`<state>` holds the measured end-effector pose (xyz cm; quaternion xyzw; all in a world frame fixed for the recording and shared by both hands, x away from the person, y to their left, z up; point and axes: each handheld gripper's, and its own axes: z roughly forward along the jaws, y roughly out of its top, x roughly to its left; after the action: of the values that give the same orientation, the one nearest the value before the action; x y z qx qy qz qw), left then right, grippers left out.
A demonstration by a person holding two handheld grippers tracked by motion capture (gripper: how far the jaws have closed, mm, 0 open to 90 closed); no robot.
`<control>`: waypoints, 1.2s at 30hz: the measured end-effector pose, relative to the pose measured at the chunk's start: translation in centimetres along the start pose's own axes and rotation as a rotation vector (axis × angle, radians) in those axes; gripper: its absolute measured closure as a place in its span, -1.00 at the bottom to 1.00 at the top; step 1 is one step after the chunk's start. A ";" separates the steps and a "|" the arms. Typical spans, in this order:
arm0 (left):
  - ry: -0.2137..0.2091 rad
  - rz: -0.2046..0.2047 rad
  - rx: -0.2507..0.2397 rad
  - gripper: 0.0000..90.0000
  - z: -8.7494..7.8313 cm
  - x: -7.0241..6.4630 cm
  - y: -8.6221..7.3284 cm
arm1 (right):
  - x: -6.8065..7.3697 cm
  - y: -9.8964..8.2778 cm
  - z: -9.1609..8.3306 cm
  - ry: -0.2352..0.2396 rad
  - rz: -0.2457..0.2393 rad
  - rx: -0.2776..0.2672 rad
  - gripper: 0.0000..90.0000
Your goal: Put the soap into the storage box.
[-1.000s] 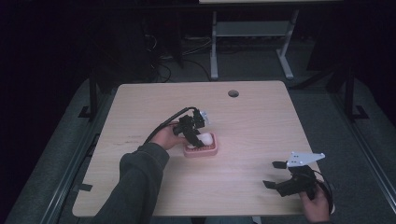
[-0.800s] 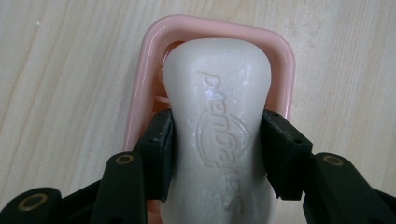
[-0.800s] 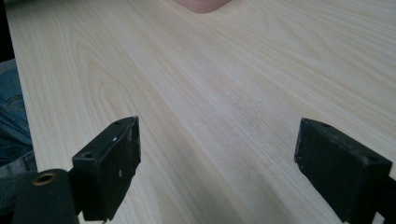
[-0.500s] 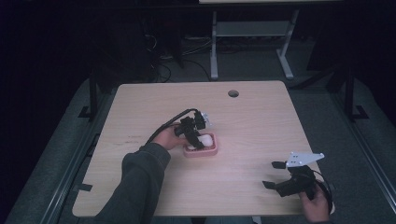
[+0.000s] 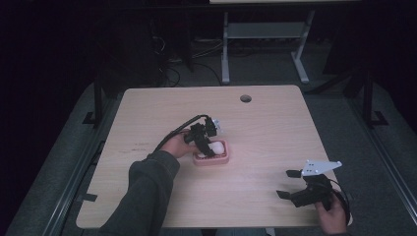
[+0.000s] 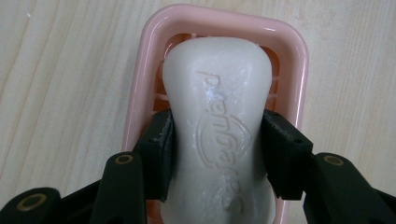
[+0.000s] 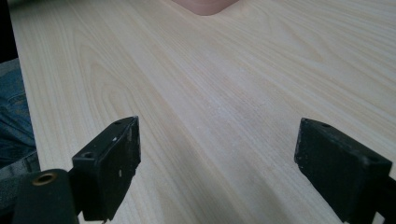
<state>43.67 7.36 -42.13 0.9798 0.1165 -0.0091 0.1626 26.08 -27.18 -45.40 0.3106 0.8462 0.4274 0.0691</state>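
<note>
White soap bar (image 6: 219,140) lies in the pink dish (image 6: 140,93) near the table's (image 5: 275,123) centre, pinched at its waist by the left gripper (image 6: 217,154). Right gripper (image 7: 217,158), gaping and empty, waits at five o'clock. Soap is likely slick: a tilted lift could squirt it free or drag the dish along.

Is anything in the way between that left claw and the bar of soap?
Nothing visible. The left gripper already has its jaws pressed against both sides of the white soap bar, which sits over the pink soap dish.
</note>
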 end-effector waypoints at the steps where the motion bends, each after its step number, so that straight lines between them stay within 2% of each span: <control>1: 0.000 0.000 0.001 0.09 0.0 0.0 0.0 | 0.0 0.0 0.0 0.000 0.000 0.000 -0.69; 17: 0.004 0.006 0.001 0.08 0.0 -0.1 0.1 | 0.0 0.1 0.1 0.002 -0.008 0.002 -0.69; 36: 0.030 0.009 -0.032 -0.12 -1.5 -0.7 0.0 | 0.0 0.1 0.2 0.000 0.003 0.004 -0.69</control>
<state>42.94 7.61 -40.69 0.9775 0.1149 0.0082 0.1765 26.17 -27.01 -45.42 0.3121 0.8466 0.4257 0.0678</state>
